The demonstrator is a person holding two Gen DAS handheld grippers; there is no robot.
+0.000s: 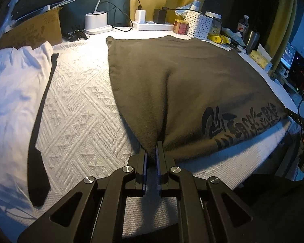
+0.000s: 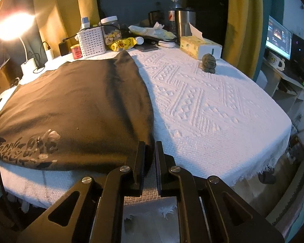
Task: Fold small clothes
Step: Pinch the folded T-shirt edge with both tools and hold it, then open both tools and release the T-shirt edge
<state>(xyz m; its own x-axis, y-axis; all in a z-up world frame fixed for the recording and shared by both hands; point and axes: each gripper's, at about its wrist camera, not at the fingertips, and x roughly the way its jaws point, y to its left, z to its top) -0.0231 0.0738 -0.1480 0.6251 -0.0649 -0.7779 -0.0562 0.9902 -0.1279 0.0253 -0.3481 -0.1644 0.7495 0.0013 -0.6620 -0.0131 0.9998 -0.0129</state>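
pinching the near corners of the dark shirt [image 1: 182,85] with both tongs, left tongs [image 1: 152,151] and right tongs [image 2: 150,154]; next i lift and fold it away across the desk [image 2: 202,105].

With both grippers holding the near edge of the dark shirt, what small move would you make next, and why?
Probably lift both corners a little and carry them toward the far edge. The left gripper and right gripper are each shut on a near corner of the dark shirt, which otherwise lies spread flat on the white tablecloth, so the fold has not yet begun.
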